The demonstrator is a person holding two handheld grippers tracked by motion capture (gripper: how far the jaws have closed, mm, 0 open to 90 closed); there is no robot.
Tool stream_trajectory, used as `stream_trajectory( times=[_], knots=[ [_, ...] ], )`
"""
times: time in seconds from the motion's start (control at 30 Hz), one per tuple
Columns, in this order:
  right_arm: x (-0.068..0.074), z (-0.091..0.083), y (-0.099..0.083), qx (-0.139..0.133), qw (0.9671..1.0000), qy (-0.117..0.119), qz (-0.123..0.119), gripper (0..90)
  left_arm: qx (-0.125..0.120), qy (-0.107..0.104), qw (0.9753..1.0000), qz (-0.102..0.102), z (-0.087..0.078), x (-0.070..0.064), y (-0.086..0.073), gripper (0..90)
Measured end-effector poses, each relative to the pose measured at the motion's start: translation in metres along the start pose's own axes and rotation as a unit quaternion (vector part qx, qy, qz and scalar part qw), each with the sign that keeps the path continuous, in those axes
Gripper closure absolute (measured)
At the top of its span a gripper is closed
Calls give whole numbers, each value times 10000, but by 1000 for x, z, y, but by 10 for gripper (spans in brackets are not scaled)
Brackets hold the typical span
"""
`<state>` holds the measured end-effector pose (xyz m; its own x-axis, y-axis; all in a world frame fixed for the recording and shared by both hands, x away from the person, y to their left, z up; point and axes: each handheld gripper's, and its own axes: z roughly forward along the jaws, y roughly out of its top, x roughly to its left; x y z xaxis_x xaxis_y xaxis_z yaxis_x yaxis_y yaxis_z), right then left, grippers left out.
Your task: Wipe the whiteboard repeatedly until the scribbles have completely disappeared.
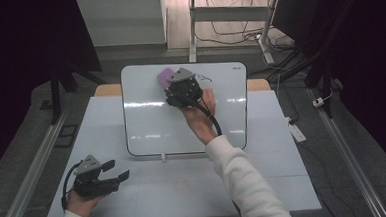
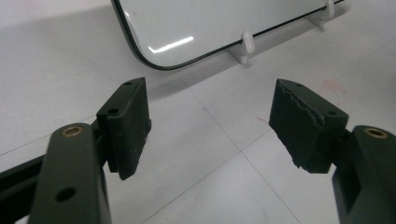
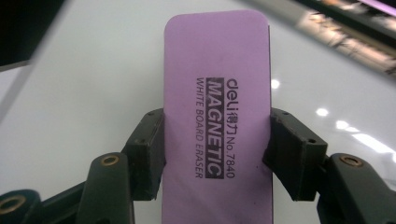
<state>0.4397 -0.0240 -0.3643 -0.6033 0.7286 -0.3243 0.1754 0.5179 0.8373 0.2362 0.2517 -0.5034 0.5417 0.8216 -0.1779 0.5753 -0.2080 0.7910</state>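
Right gripper (image 1: pixel 176 87): its 2 jaws are clamped on the long sides of the purple whiteboard eraser (image 3: pixel 217 116), which lies flat on the whiteboard (image 1: pixel 147 126) and extends forward beyond the jaw tips. Left gripper (image 2: pixel 210 126): jaws spread wide, holding nothing, above the white table (image 1: pixel 185 189), near the whiteboard's front edge.

White sleeves (image 1: pixel 250 185), black grippers, seemingly brass-ringed screws.
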Motion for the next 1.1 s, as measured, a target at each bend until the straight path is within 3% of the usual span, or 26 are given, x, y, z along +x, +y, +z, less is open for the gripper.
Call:
stream_trajectory(
  times=[0.1, 0.17, 0.23, 0.43, 0.53, 0.63, 0.9, 1.1],
  knots=[
    [-13, -3, 1, 1, 9998, -177, 84, 412, -11, 6, 10000, -6, 0, 0, 0, 294],
    [-13, -3, 2, 39, 9997, -227, 31, 412, -16, 3, 10000, -14, -1, 0, 0, 295],
    [-6, -1, 3, 48, 9995, -271, -157, 412, -13, 6, 10000, -13, -1, 0, 0, 294],
    [32, 11, 8, 216, 9970, 36, -739, 412, -16, 9, 10000, -9, -1, 0, 0, 294],
    [38, 12, 8, 248, 9952, 3, -948, 412, -20, 11, 10000, -21, -1, 2, 0, 294],
    [28, 9, 7, 237, 9964, -102, -803, 412, -16, 1, 10000, -20, -1, 2, 0, 294],
    [-25, -11, -4, 215, 9974, -626, -294, 412, 6, 7, 10000, 0, 0, 0, 0, 294],
    [-41, -19, -15, 172, 9972, -714, -106, 412, 19, 23, 10000, -2, 1, 0, 0, 293]
  ],
)
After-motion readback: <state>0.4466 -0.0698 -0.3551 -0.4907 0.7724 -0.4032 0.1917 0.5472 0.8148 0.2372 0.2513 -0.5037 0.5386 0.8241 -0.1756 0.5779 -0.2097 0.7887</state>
